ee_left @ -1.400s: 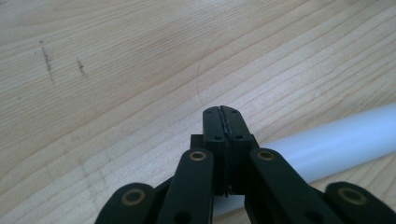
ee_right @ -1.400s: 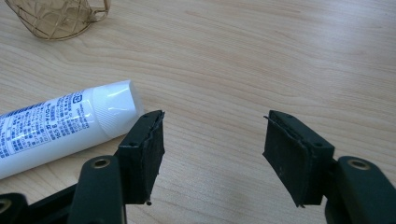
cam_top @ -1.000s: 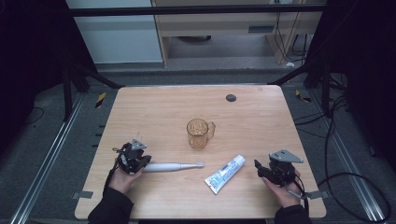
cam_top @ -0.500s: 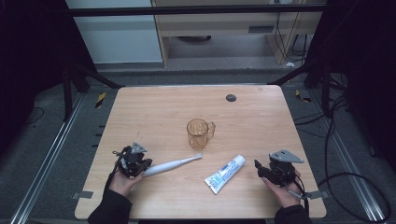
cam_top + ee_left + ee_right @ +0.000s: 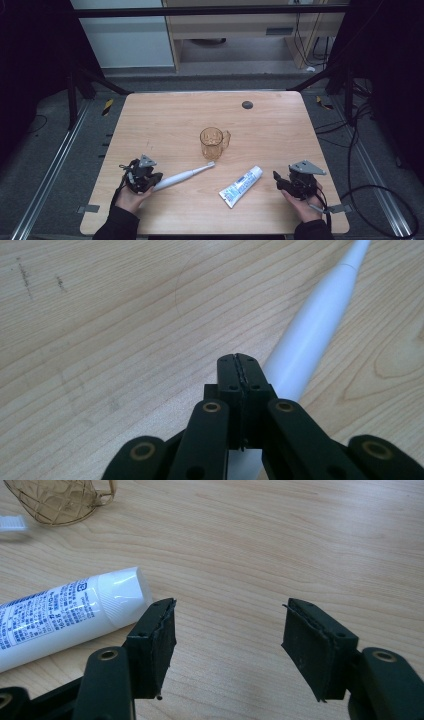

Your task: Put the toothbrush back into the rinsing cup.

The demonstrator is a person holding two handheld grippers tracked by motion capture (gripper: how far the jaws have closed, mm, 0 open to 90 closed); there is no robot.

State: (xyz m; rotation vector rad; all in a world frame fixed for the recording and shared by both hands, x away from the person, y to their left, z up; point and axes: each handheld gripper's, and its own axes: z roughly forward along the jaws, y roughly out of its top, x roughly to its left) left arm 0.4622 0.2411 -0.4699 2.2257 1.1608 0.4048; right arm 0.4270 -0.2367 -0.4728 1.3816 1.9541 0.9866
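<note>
- Now left tongs (image 5: 239, 360) pressed together, empty, just beside the white toothbrush (image 5: 182, 176) handle on the surface (image 5: 280, 125).
- Toothbrush head points at amber cup (image 5: 213, 142), mid-surface.
- Right tongs (image 5: 227, 630) spread, empty, near toothpaste tube (image 5: 65, 615) cap.

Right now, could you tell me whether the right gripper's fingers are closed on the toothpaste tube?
No, the right gripper has its fingers wide apart over bare wood, with the toothpaste tube lying beside them.

The high view looks forward and down over the whole table (image 5: 165, 120); each gripper view looks closely along its jaws, sharing the tabletop's near edge.
</note>
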